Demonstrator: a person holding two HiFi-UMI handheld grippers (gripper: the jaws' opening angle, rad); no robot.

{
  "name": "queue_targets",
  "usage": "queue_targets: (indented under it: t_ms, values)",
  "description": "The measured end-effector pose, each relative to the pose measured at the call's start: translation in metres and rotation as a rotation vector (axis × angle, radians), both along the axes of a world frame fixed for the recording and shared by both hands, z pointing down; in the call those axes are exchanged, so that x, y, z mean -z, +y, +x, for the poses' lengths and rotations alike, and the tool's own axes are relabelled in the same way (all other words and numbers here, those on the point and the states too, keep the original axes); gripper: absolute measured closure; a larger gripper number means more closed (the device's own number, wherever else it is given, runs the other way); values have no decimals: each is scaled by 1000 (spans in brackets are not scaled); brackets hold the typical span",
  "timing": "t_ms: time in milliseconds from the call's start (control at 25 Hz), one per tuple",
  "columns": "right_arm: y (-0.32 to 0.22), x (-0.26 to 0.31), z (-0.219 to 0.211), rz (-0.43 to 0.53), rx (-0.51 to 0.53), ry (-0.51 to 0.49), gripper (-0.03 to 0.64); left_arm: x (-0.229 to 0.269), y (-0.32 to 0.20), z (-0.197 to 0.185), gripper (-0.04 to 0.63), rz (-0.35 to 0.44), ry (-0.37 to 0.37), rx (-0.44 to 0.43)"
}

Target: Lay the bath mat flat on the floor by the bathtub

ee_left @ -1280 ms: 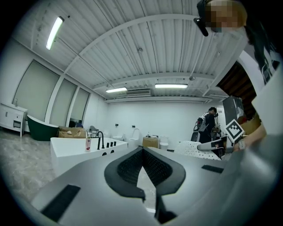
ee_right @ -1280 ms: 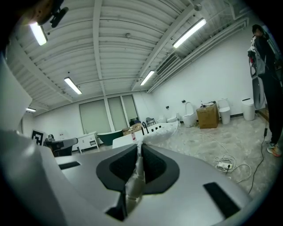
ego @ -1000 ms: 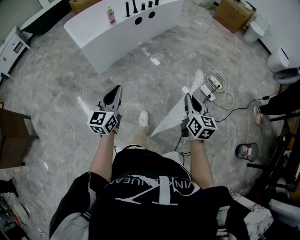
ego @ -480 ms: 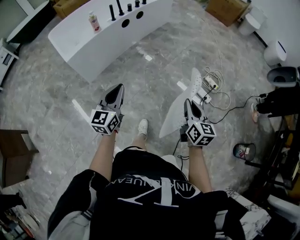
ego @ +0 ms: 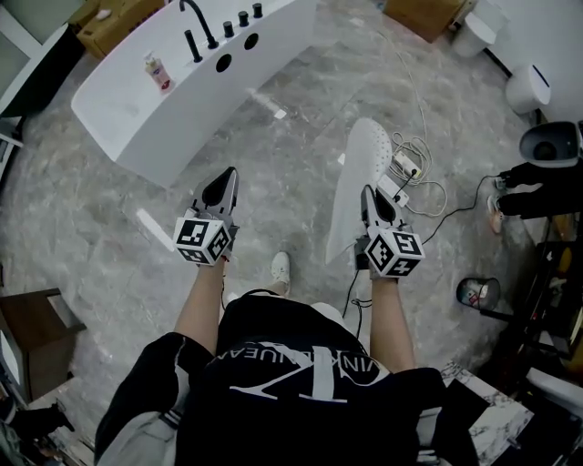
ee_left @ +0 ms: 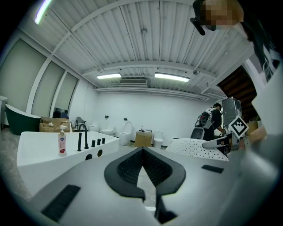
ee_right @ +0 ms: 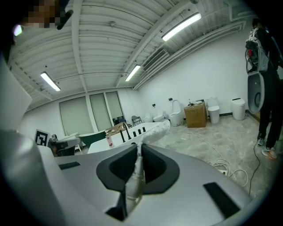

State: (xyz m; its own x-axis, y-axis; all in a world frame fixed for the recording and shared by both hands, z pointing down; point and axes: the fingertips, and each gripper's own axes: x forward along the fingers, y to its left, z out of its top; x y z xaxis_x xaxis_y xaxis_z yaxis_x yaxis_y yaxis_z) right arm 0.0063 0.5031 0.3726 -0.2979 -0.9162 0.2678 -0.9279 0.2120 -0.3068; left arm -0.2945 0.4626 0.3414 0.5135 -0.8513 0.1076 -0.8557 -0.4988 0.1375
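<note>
Left tongs (ego: 225, 182): closed to a point with nothing between them, held forward. They look idle, probably kept free for a second grip.
Right tongs (ego: 369, 196): clamped on one edge of the bath mat (ego: 357, 168), the white material pinched flat between the pads.
Bath mat: white and dotted, it sticks out ahead of the right tongs in the air above the marble floor (ego: 273, 155). It is well apart from the bathtub (ego: 173, 105) and not yet laid. A one-edge hold lets it curl, so spreading it likely needs both tongs.
Bathtub: white, ahead and to the left, with a black faucet (ego: 193, 20) and a pump bottle (ego: 155, 71) on its rim.
Hazard: a power strip (ego: 404, 167) and its cable lie on the floor just beside the mat's far end. The mat is best carried clear of them.
Writing: white lettering on the person's black shirt (ego: 291, 373) is seen upside down and is not safely readable. The bottle label is too small to read.
</note>
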Motion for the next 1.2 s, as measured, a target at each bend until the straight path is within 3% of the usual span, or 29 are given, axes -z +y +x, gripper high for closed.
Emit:
queue_targets:
  t_ms: [320, 680, 1000, 1200]
  values:
    - [-88, 3, 0, 25, -28, 18, 578, -10, -83, -14, 581, -1, 5, -12]
    - [-173, 8, 2, 44, 5, -9, 578, -18, -140, -9, 581, -18, 17, -2]
    - [-241, -14, 18, 2, 58, -51, 578, -16, -211, 7, 581, -23, -2, 77]
    - [-282, -16, 35, -15, 109, -64, 578, -6, -265, 39, 581, -19, 2, 107]
